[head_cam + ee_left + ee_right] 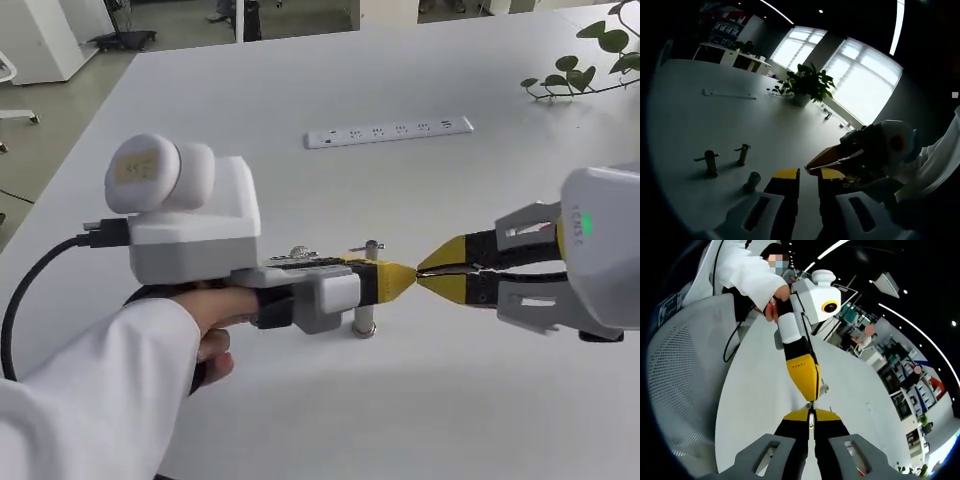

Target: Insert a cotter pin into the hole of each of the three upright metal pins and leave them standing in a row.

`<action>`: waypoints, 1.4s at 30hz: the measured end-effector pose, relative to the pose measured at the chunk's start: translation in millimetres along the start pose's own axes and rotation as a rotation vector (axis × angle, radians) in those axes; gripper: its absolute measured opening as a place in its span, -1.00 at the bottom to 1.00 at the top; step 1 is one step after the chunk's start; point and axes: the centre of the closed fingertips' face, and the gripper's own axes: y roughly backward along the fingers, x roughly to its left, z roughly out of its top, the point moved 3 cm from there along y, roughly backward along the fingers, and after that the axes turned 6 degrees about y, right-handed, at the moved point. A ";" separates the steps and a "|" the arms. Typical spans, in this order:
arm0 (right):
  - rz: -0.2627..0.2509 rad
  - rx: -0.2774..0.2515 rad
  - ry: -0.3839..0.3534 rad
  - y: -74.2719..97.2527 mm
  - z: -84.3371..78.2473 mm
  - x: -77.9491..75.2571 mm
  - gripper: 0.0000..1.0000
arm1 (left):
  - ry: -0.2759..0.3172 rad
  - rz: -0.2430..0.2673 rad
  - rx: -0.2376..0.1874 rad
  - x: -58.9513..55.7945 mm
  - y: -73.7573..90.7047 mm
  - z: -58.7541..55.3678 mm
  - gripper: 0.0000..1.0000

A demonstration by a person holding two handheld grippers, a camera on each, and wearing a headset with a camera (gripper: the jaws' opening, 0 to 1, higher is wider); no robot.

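just left of the left gripper point(809, 172), its jaws parted, the bare pin point(752, 181) stands upright; the right gripper point(811, 416), pinched shut, sits farther off.

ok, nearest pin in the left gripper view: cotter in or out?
Looks out. The nearest pin has a bare top; the leftmost pin and middle pin each show a cotter across the head.
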 end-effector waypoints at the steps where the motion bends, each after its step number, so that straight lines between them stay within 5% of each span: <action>1: -0.003 0.000 0.004 0.1 -0.2 -0.2 -1.00 | 0.007 -0.002 0.005 -0.6 -0.2 -0.6 -0.76; 10: -0.001 -0.001 0.030 0.9 4.3 -1.0 -1.00 | 0.018 -0.006 0.020 -1.5 -1.8 -3.9 -0.93; 29: -0.002 0.005 0.051 1.1 5.3 -0.8 -1.00 | 0.087 -0.004 0.018 2.8 -1.8 -1.7 -0.97; 32: -0.002 0.008 0.051 0.7 4.7 -0.8 -1.00 | 0.060 0.001 0.019 2.5 -2.0 -1.6 -0.97; 35: -0.005 0.007 0.058 1.4 4.6 -1.7 -1.00 | -0.033 0.001 -0.001 1.2 -2.4 0.4 -0.98; 42: -0.004 -0.005 0.073 3.2 4.4 -1.5 -1.00 | -0.056 0.006 0.004 0.7 -2.4 -1.1 -1.00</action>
